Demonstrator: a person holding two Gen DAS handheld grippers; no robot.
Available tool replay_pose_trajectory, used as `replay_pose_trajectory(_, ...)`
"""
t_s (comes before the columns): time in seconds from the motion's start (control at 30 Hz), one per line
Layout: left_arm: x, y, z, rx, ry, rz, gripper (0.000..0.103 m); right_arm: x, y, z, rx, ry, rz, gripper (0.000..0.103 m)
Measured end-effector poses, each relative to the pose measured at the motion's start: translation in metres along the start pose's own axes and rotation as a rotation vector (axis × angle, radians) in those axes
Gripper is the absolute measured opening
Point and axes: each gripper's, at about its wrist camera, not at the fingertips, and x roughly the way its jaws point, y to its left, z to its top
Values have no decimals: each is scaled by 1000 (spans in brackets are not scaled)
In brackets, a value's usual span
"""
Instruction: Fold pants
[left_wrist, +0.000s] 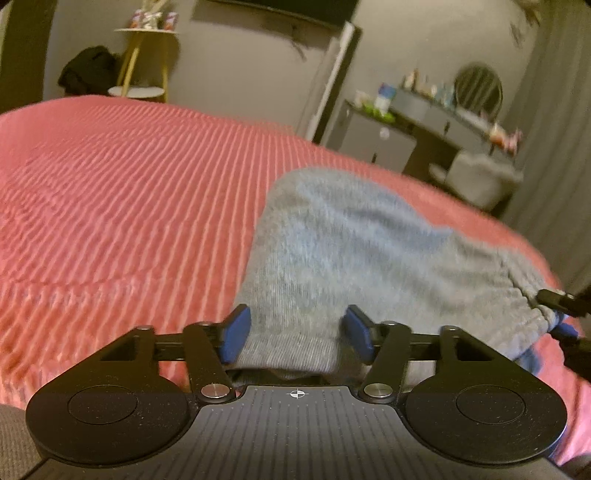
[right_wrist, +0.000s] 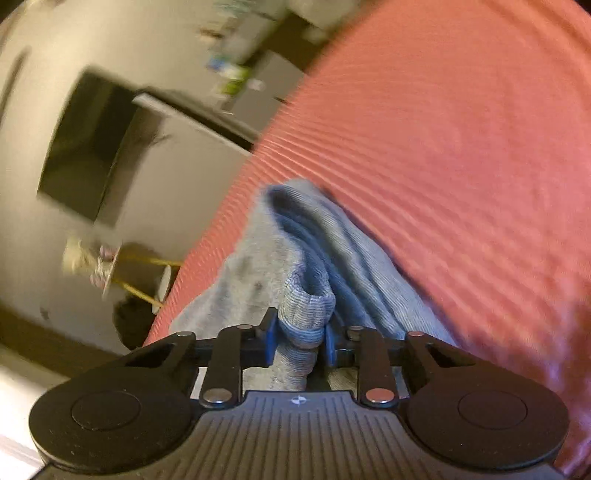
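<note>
While my right tool (right_wrist: 300, 341) sits clamped on a bunched, ribbed hem of the grey pants (right_wrist: 295, 258), its blue pads pressing the roll of cloth from both sides, my left tool (left_wrist: 293, 334) has its jaws apart with a flat edge of the same pants (left_wrist: 332, 236) lying between the blue fingers (left_wrist: 234, 334); there the cloth sits slack between them, and I cannot see either pad pressing on it. From the left wrist I can just make out the tip of my right tool (left_wrist: 561, 314) at the far corner of the cloth. The pants lie on the bed, spread across its ribbed pink bedspread (left_wrist: 129, 177), with folds gathered toward the right tool. Beyond the bed (all of it blurred) stand a yellow-legged side table (left_wrist: 146, 62), a dark heap (left_wrist: 90, 74) beside it, and a cluttered dresser (left_wrist: 424, 118) against the grey wall
</note>
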Motion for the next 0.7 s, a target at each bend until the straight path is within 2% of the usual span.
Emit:
replay_pose_trajectory(0.07,-5,8,4,-58,-27,-27,59,-13,-4,0,88,-22,143,21)
replay_pose_trajectory(0.13,-7,13,5,-88,-39,-29,59,-17,-10,2,98,-20,146,21)
replay_pose_trajectory(0.2,-4,15,7,-103,-21,-22,59,-12,-18,4,28,5,27,21)
replay_pose_trajectory(0.27,-1,15,7,-101,0,-2,59,1,-21,2,-99,64,-120,24)
replay_pose_trajectory(0.33,3,14,8,-85,25,0,59,-1,-19,4,-116,61,-114,25)
replay_pose_trajectory(0.37,4,13,9,-77,37,-8,60,-2,-14,7,-131,61,-114,31)
replay_pose_trajectory(0.43,8,13,12,-56,60,-24,62,-3,-7,12,-203,45,-161,52)
replay_pose_trajectory(0.47,11,13,14,-52,76,-42,68,-3,-6,16,-237,33,-197,81)
replay_pose_trajectory(0.5,15,14,16,-54,95,-65,75,0,-7,19,-251,38,-202,98)
replay_pose_trajectory(0.6,30,20,26,-66,163,-121,83,14,-17,32,-238,138,-109,98)
replay_pose_trajectory(0.7,51,27,37,-98,222,-158,84,37,-23,40,-276,204,-118,98)
